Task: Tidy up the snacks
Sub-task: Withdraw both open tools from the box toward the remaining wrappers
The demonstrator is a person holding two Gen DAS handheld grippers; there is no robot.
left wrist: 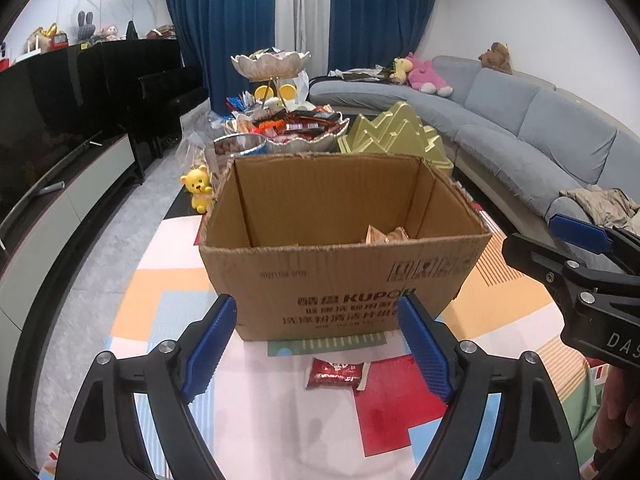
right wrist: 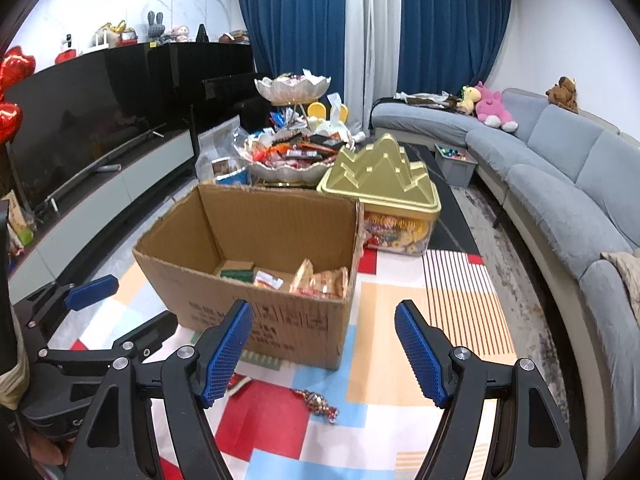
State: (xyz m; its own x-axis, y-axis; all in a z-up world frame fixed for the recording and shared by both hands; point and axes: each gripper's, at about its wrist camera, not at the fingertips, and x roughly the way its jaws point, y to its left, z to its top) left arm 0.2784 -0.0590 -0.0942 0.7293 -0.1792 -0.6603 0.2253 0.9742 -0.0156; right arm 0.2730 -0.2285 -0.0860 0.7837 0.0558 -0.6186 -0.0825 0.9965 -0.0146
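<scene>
Nearest the left tongs [left wrist: 316, 344] lies a red snack packet [left wrist: 336, 373], flat on the patterned surface [left wrist: 280, 432], just ahead of and between the wide-spread, empty blue pads, its long axis running crosswise to them. Behind it stands the open cardboard box [left wrist: 344, 280], some snacks already inside. A twisted foil candy [right wrist: 318, 402] lies likewise between the right tongs [right wrist: 324, 354], also wide and empty. Each hand looks nearest its own piece.
</scene>
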